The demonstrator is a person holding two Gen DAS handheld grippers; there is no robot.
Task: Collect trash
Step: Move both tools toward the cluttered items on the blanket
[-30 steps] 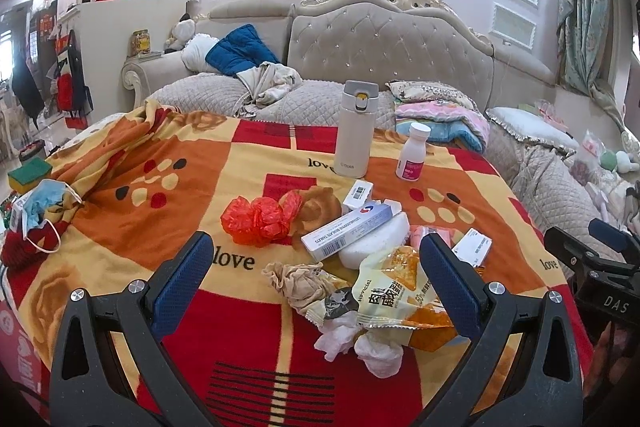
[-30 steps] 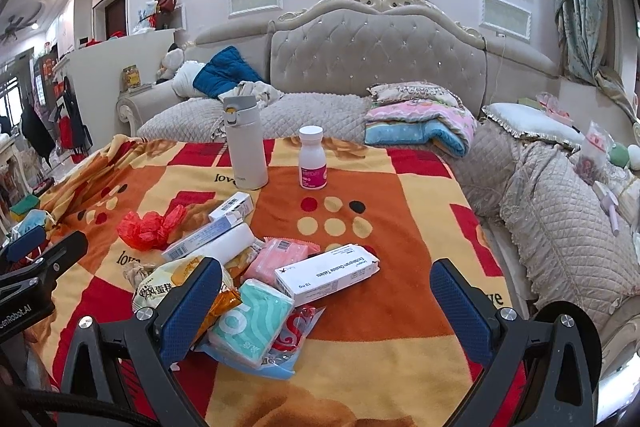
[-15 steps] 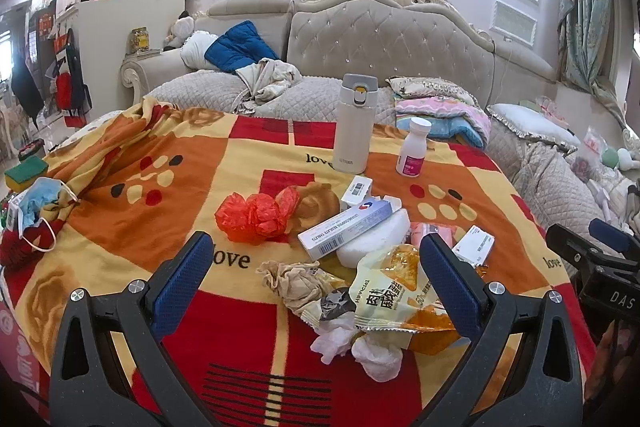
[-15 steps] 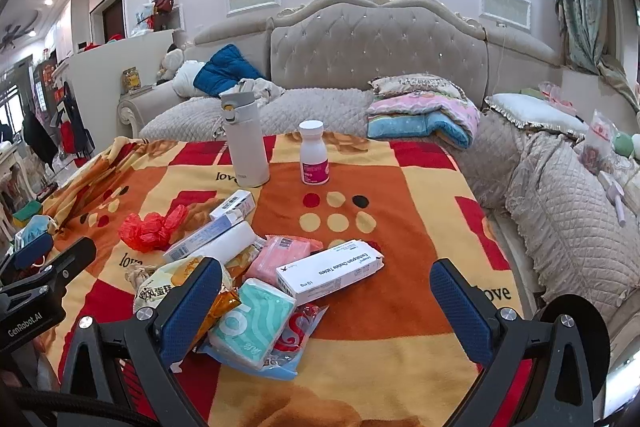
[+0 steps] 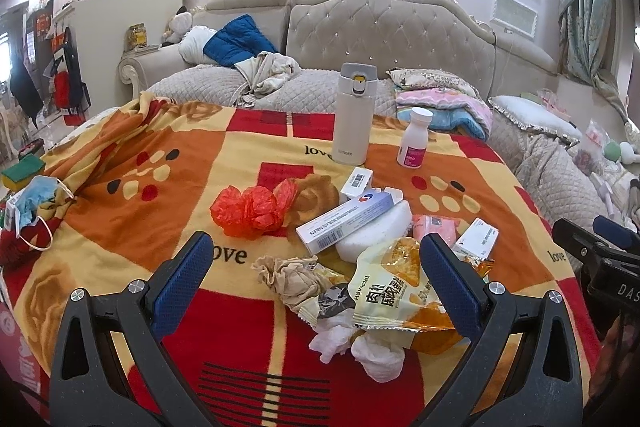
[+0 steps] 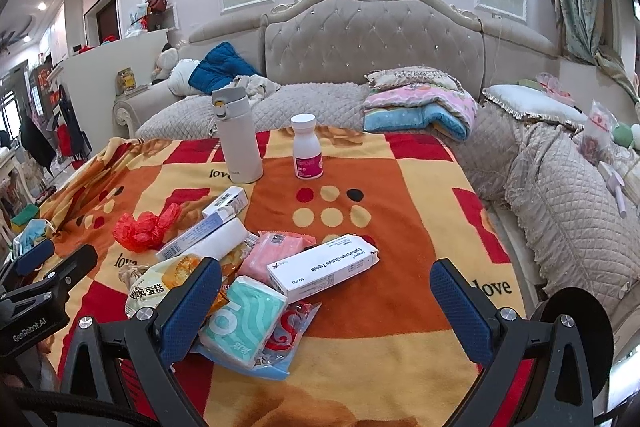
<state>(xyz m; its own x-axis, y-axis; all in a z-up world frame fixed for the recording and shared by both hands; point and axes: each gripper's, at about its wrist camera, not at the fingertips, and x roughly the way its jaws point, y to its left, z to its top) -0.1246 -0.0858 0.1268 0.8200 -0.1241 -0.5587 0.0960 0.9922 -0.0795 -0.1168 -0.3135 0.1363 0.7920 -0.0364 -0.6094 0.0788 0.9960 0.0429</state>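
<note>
both claws spread wide, left claw (image 5: 316, 279) finger covering part of the snack bag (image 5: 394, 297)

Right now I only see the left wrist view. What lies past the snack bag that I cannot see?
Observer: From the right wrist, a teal tissue pack lies beside the snack bag.
Operator: Anything under it?
Observer: Yes, a red and blue wrapper sticks out beneath it.
Operator: And the right gripper?
Observer: The right gripper is open and holds nothing.
</note>
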